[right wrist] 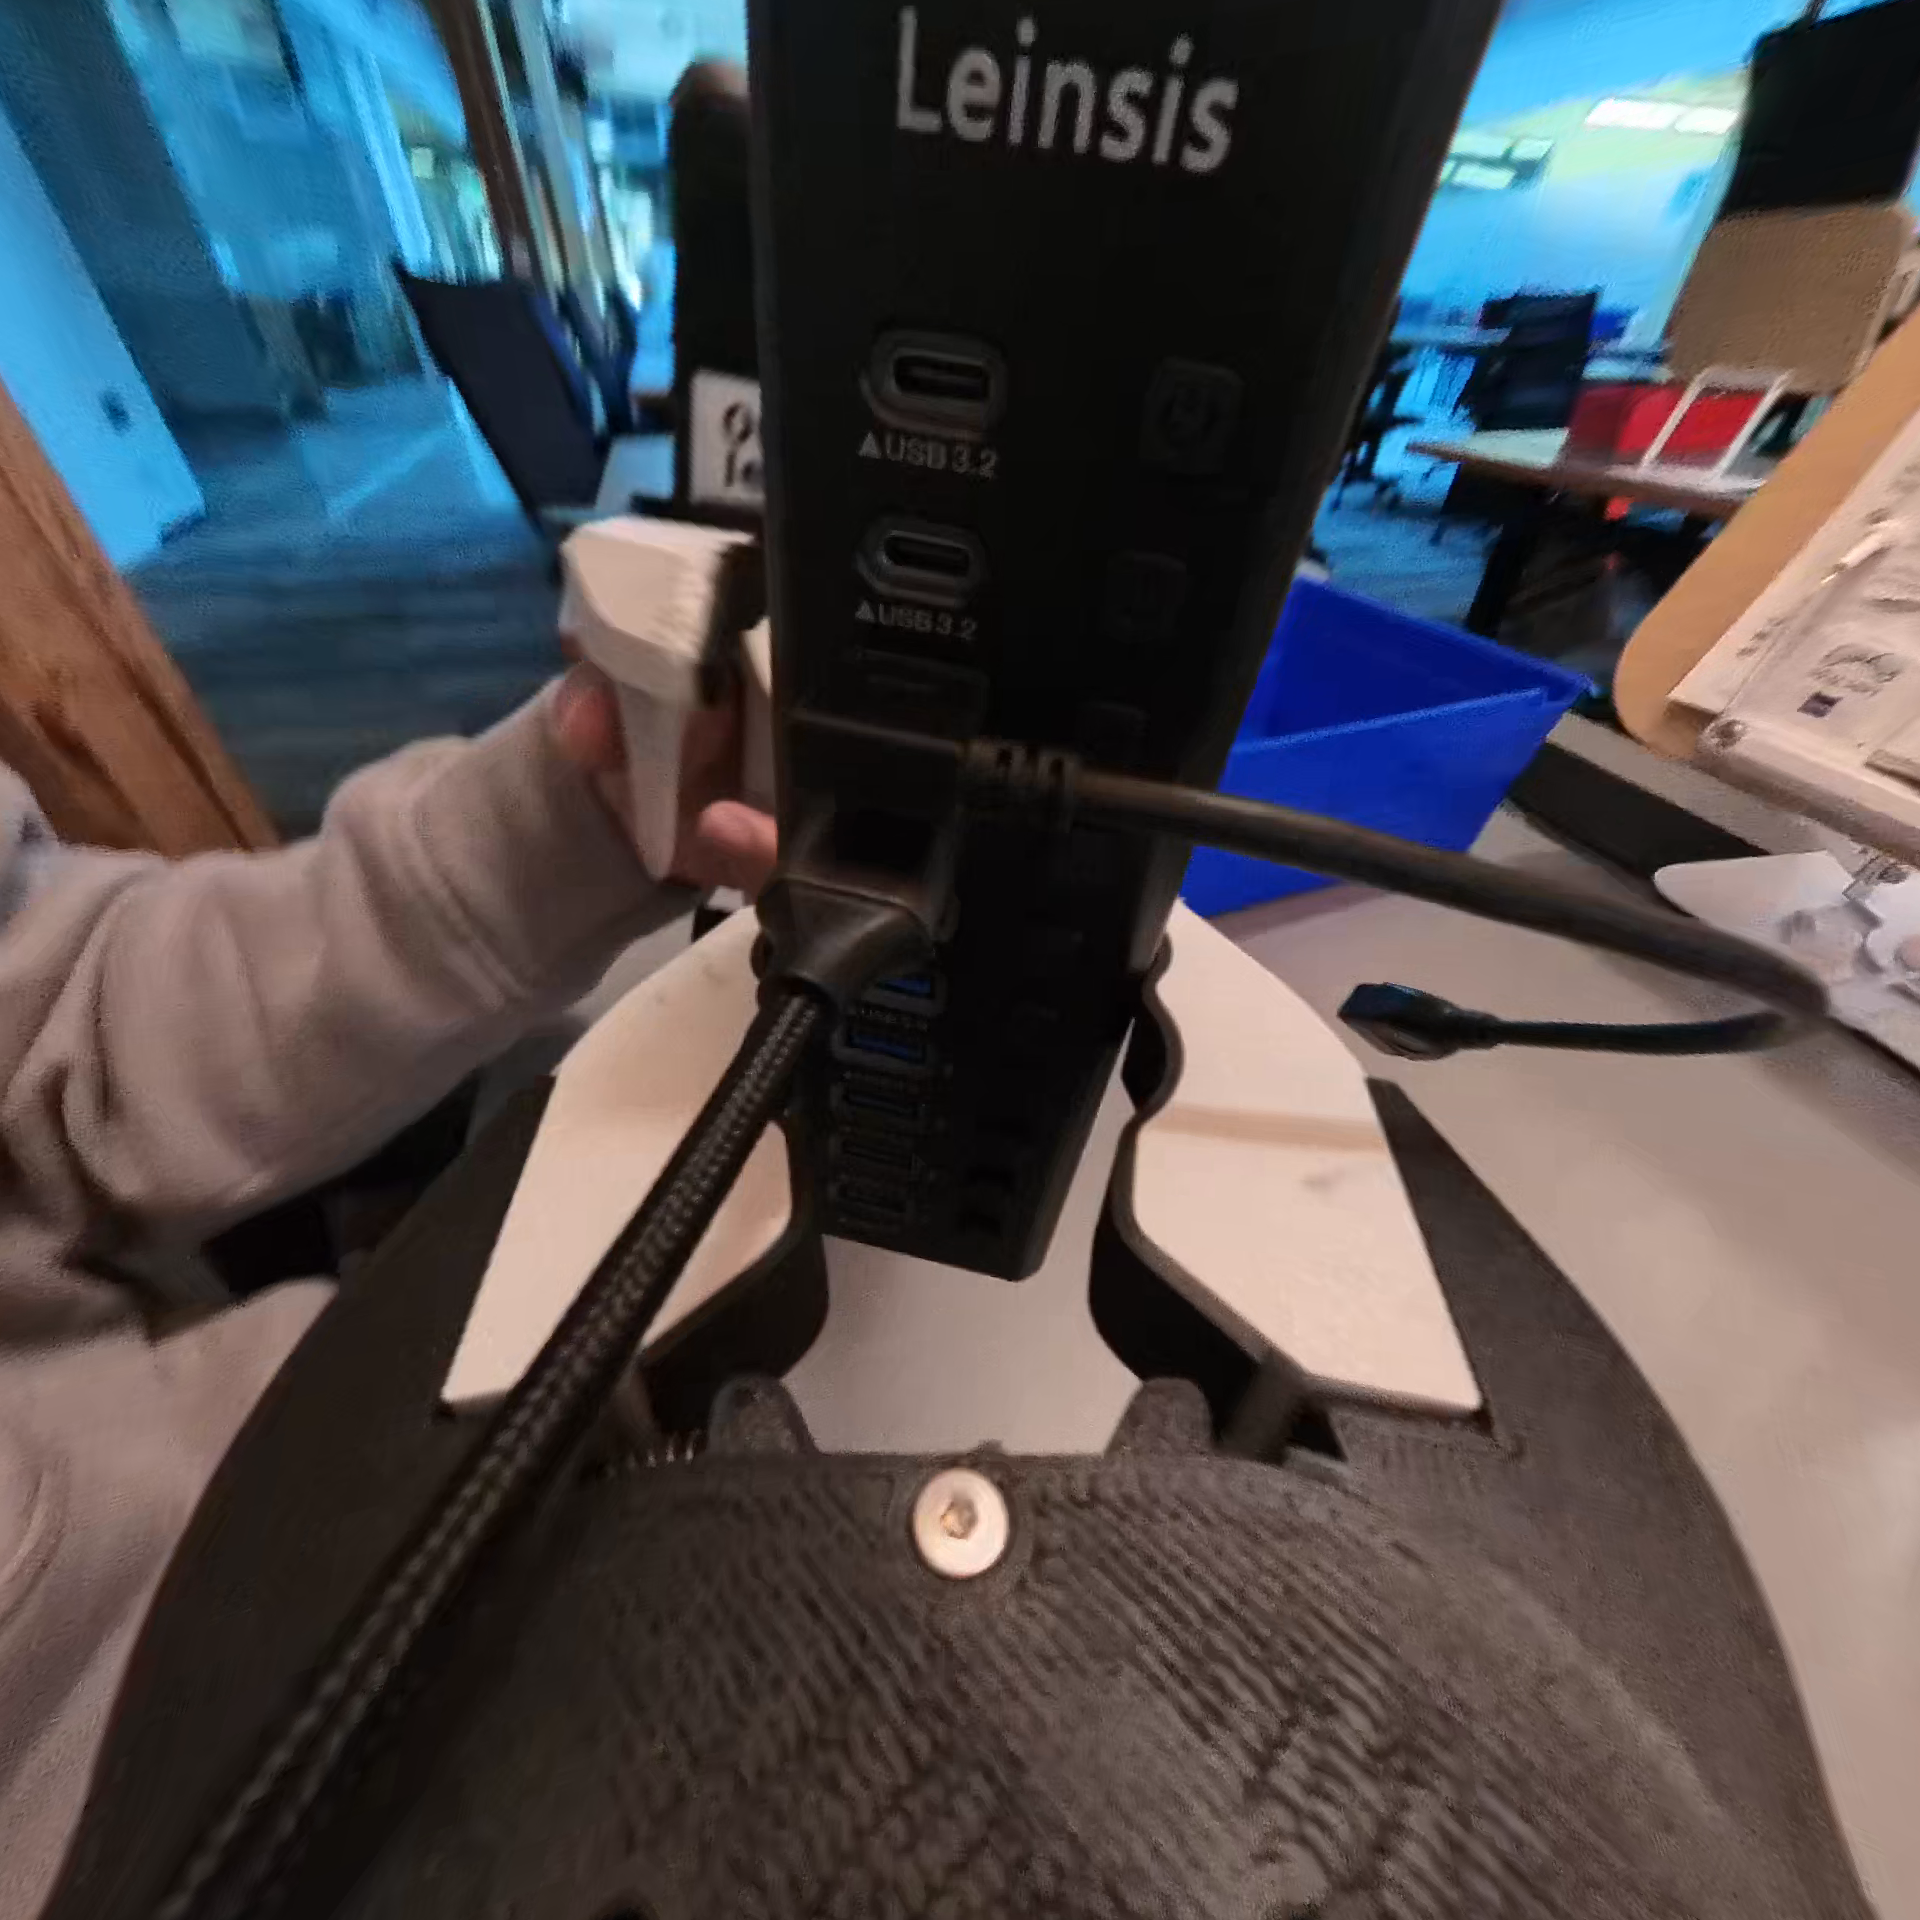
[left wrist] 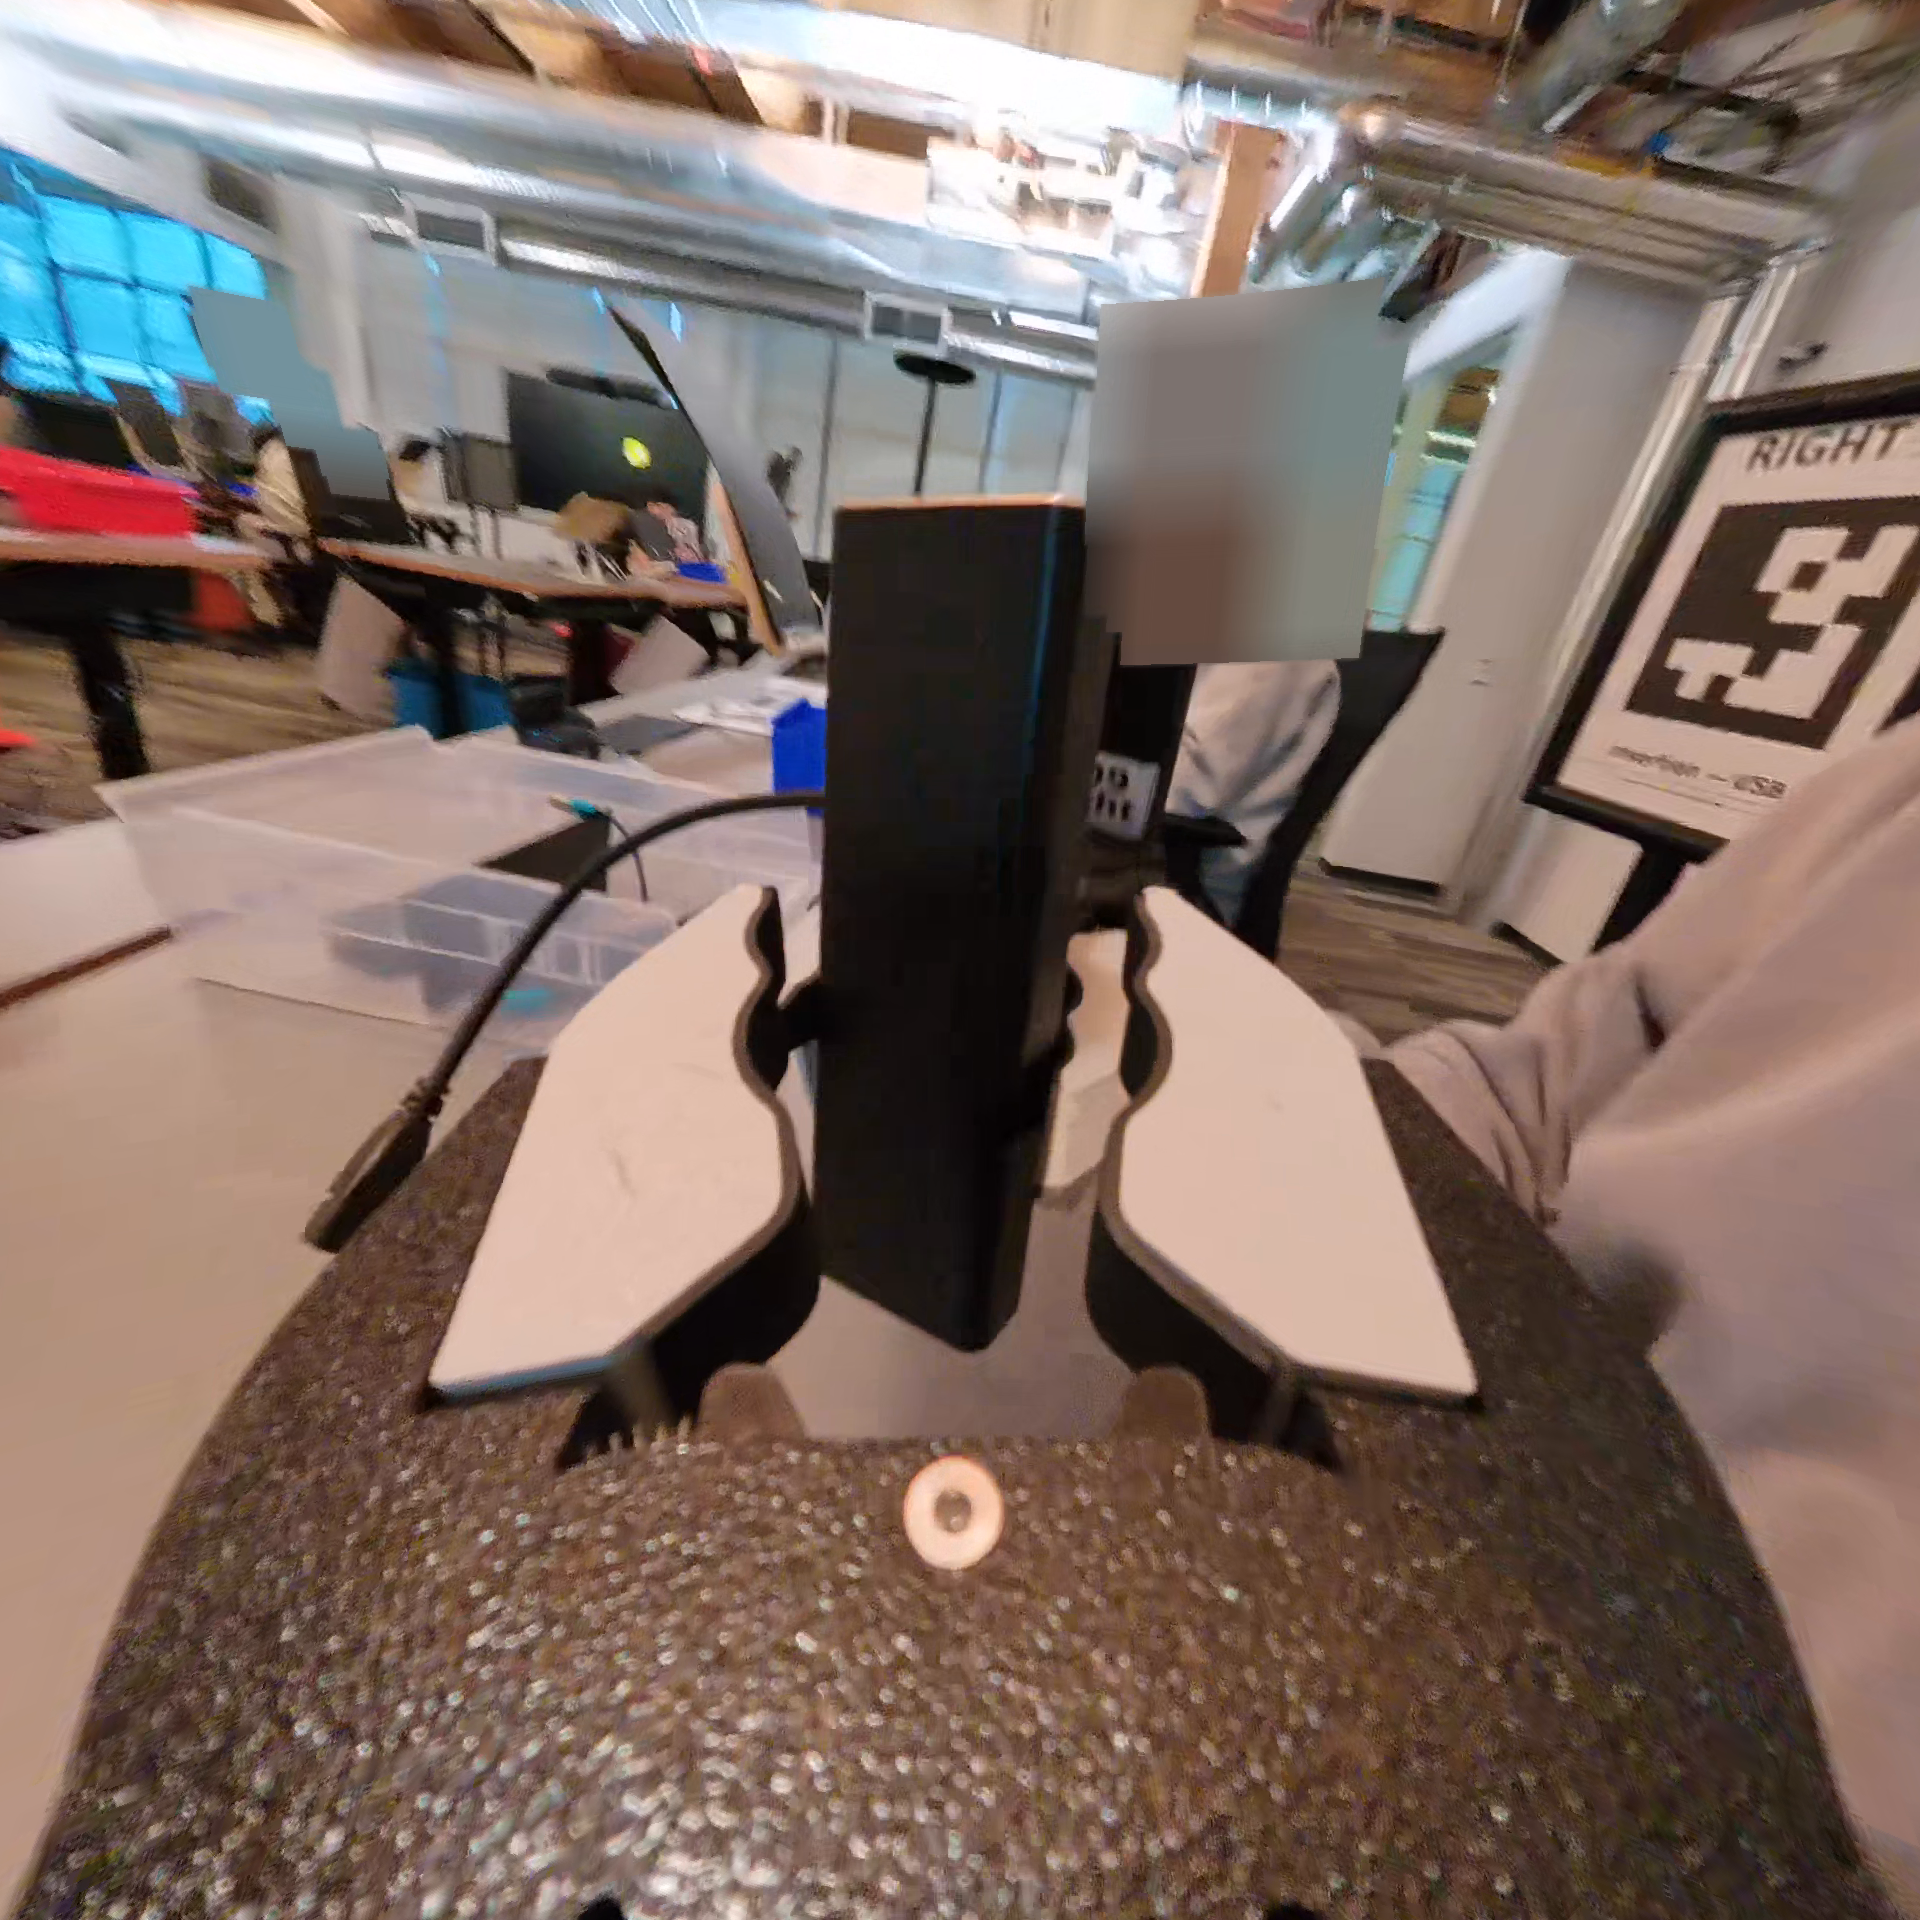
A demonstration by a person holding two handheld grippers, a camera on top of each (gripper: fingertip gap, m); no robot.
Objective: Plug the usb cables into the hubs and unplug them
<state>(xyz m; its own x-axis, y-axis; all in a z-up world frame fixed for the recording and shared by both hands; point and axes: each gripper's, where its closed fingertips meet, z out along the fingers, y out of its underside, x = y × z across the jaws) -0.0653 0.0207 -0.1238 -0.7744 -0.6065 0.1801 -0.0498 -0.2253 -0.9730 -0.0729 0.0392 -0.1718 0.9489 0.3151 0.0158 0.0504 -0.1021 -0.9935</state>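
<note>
A black upright USB hub (left wrist: pixel 945 831) stands between the fingers of my left gripper (left wrist: pixel 956 914). The fingers are open, with a gap on each side of the hub. In the right wrist view the hub's port face (right wrist: pixel 1039 520) is turned to me. My right gripper (right wrist: pixel 961 945) is shut on the hub's lower part; its right pad (right wrist: pixel 1143 1039) lies against the hub's edge. A braided black cable (right wrist: pixel 623 1247) is plugged in by its plug (right wrist: pixel 842 914). A smooth black cable (right wrist: pixel 1351 842) is plugged in just above. A loose connector (right wrist: pixel 1392 1013) lies on the table.
A blue bin (right wrist: pixel 1403 748) stands behind the hub. Clear plastic tubs (left wrist: pixel 395 852) sit at the left. A black cable (left wrist: pixel 582 914) ends in a connector (left wrist: pixel 364 1174) on the table. A person's grey sleeve (left wrist: pixel 1714 1039) is at the right. A marker board (left wrist: pixel 1766 623) stands behind.
</note>
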